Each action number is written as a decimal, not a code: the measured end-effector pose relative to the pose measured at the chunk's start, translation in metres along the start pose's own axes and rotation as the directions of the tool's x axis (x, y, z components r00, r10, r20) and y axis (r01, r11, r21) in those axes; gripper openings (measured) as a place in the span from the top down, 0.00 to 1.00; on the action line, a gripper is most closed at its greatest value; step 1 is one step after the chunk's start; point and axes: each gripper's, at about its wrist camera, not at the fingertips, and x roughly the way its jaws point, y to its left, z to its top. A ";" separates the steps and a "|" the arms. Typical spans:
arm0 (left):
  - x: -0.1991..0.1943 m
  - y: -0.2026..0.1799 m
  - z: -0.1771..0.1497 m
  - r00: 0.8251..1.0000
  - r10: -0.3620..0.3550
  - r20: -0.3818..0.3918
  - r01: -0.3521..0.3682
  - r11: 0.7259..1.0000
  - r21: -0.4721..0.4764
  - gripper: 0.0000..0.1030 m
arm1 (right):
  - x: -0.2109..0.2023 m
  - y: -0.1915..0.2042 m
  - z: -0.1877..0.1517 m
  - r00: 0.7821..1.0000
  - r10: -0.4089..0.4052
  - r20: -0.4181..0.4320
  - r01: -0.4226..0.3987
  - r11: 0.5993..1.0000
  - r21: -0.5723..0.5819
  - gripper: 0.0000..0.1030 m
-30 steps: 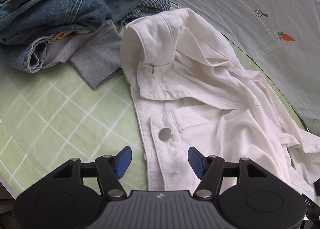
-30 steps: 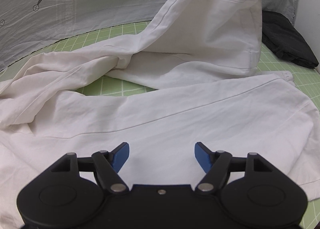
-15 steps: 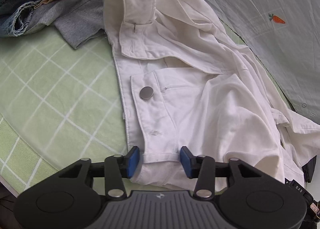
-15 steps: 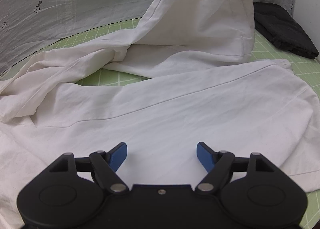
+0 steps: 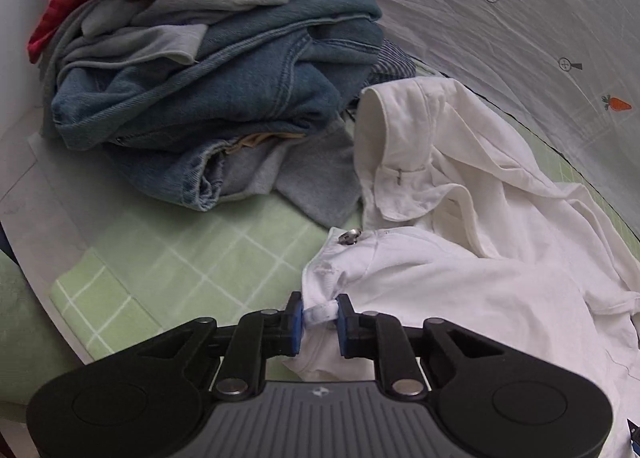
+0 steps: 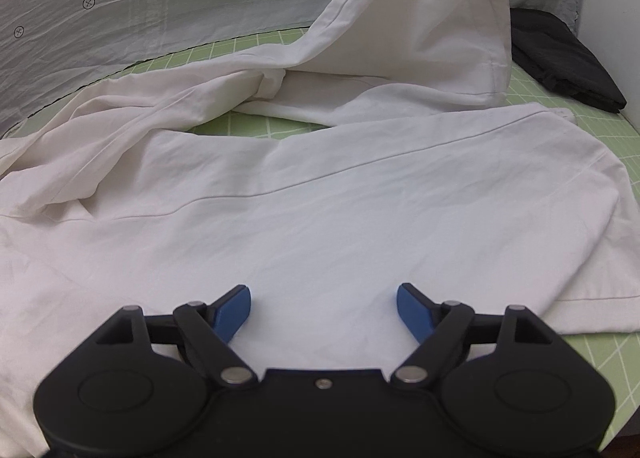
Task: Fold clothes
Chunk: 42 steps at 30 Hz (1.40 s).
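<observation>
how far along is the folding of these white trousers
Barely started. Done: the white cotton trousers lie spread on the green checked mat, legs still rumpled and apart. In hand: the left claw has just been closing and pinches the waistband corner below the metal button; the right claw has been opening, empty over a leg. Left: every fold, then the heaped jeans pile.

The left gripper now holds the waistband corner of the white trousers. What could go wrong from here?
1. The left gripper has just closed on only a small bunched corner of the white cotton trousers; it may slip out when pulled.
2. The right gripper, just opening, hovers over a trouser leg with nothing gripped, so a one-sided lift could twist the garment.
3. The crumpled far leg might drag unevenly.
</observation>
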 end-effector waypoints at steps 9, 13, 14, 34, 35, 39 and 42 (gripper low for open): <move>0.022 -0.023 -0.018 0.991 0.132 -0.027 -0.126 0.977 0.171 0.70 | -0.007 0.007 -0.009 1.000 0.003 -0.003 -0.003 1.000 -0.013 0.16; 0.013 -0.032 -0.020 0.989 0.147 -0.005 -0.144 0.975 0.171 0.54 | -0.013 -0.002 -0.012 1.000 0.008 0.003 -0.008 1.000 -0.019 0.13; 0.009 -0.034 -0.021 0.989 0.148 0.008 -0.147 0.975 0.165 0.50 | -0.015 -0.005 -0.012 1.000 0.010 0.007 -0.010 1.000 -0.018 0.12; -0.027 -0.252 -0.132 0.996 -0.058 -0.064 0.080 0.896 0.437 0.28 | -0.024 -0.180 -0.019 0.996 -0.084 0.027 0.084 0.996 -0.015 0.04; -0.028 -0.259 -0.140 0.996 -0.052 -0.067 0.076 0.891 0.449 0.28 | -0.023 -0.188 -0.020 0.995 -0.097 0.029 0.097 0.995 -0.020 0.03; -0.030 -0.280 -0.163 0.996 -0.030 -0.084 0.063 0.897 0.437 0.28 | -0.017 -0.229 -0.026 0.989 -0.149 0.021 0.150 0.989 -0.018 0.03; -0.032 -0.291 -0.175 0.996 -0.022 -0.092 0.058 0.911 0.408 0.28 | -0.012 -0.257 -0.028 0.989 -0.149 0.012 0.149 0.989 0.005 0.02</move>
